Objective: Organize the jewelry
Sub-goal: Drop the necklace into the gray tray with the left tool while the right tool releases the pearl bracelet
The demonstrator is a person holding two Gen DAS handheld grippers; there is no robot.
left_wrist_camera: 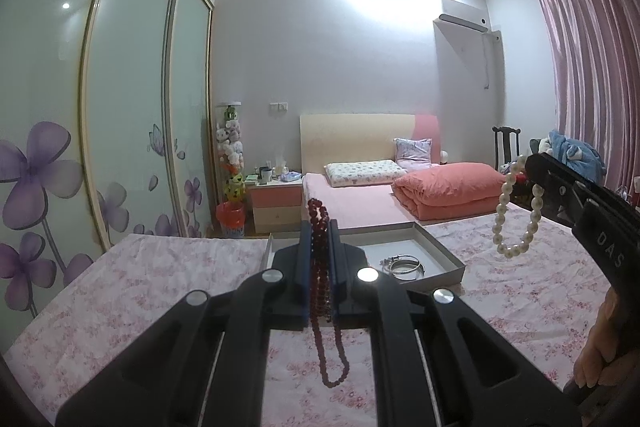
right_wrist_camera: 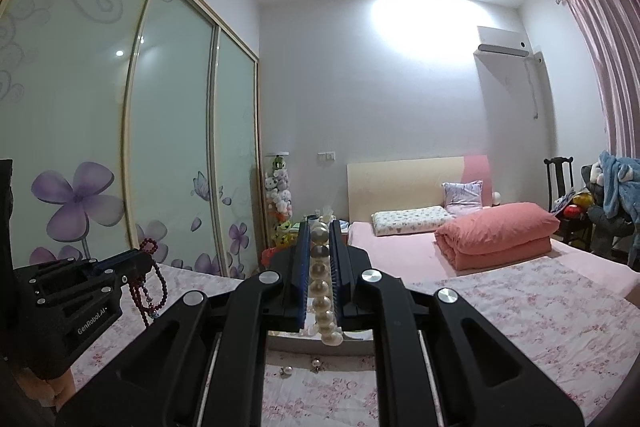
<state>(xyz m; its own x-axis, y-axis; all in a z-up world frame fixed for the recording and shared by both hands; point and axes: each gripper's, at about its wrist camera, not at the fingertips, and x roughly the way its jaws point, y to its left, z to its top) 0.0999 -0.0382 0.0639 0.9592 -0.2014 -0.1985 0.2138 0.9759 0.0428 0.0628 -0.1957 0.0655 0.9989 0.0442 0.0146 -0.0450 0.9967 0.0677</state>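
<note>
My left gripper (left_wrist_camera: 320, 227) is shut on a dark red bead necklace (left_wrist_camera: 326, 339) that hangs in a loop above the floral cloth. It also shows in the right wrist view (right_wrist_camera: 132, 259) with the red beads (right_wrist_camera: 154, 291) dangling. My right gripper (right_wrist_camera: 320, 231) is shut on a white pearl bracelet (right_wrist_camera: 321, 291); in the left wrist view the pearl bracelet (left_wrist_camera: 516, 215) hangs from the right gripper (left_wrist_camera: 534, 163). A shallow grey box (left_wrist_camera: 444, 247) lies ahead of the left gripper and holds silver bangles (left_wrist_camera: 404, 265).
A pink floral cloth (left_wrist_camera: 160, 287) covers the work surface. Small earrings (right_wrist_camera: 300, 369) lie on it below the right gripper. A bed with an orange quilt (left_wrist_camera: 448, 191) stands behind. Sliding wardrobe doors (left_wrist_camera: 128, 107) run along the left.
</note>
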